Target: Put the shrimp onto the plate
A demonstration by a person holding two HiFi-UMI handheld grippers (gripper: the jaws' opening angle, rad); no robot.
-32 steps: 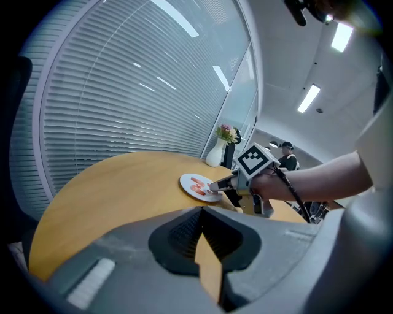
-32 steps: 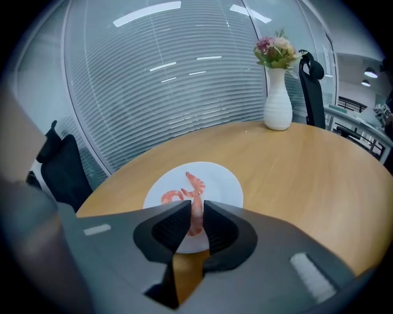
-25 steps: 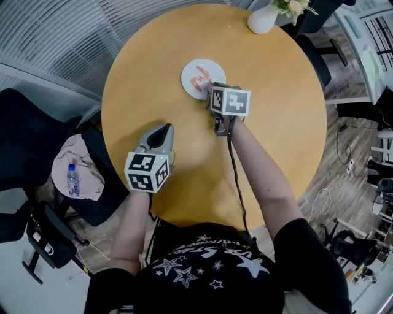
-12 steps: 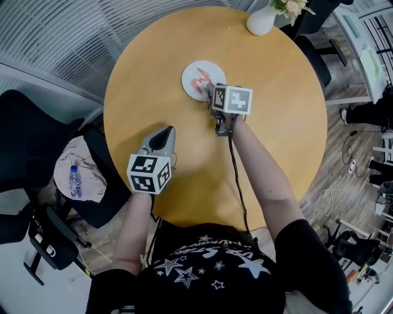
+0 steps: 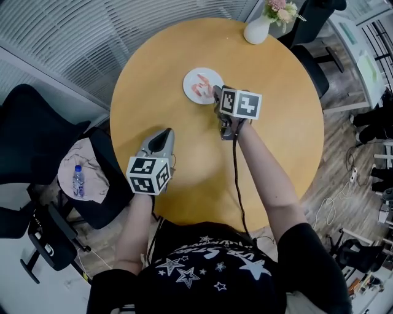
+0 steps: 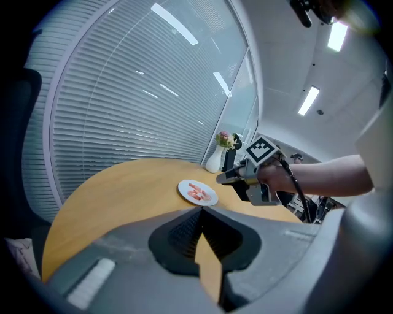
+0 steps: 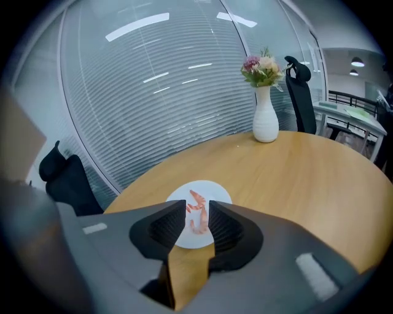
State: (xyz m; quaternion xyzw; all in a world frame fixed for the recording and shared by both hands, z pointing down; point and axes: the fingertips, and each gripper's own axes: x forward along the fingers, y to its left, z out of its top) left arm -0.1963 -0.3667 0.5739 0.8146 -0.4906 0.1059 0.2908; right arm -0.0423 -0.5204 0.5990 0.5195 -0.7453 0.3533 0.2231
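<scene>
From the head view, the only bold print is the black-and-white square markers on the cube (image 5: pixel 241 103) of my right tool (image 5: pixel 216 93) and on the one behind my left tool (image 5: pixel 163 131). The white stars and lettering on my black shirt (image 5: pixel 209 270) are too small to read. The bench (image 5: pixel 276 135) is a round top of smooth, pale wood. On its far half sits a small round white plate (image 5: pixel 212 76), and the shrimp (image 5: pixel 200 86) lie on it as curled orange-pink pieces. My right tool's tips are just beside the plate's near edge. A white, bulb-shaped vase (image 5: pixel 256 29) of pink and cream flowers (image 5: pixel 279 9) stands at the far rim. Off the bench, a clear plastic bottle (image 5: pixel 78 181) with a blue label lies on a round seat. In the left gripper view, my left tool's grey jaws with ribbed black pads meet at their tips, clenched on nothing, with the plate well ahead and ribbed window blinds (image 6: pixel 135 110) beyond. In the right gripper view, my right tool is released. Its ribbed pads stand apart with nothing between them, and the shrimp show through the gap, resting on the plate.
</scene>
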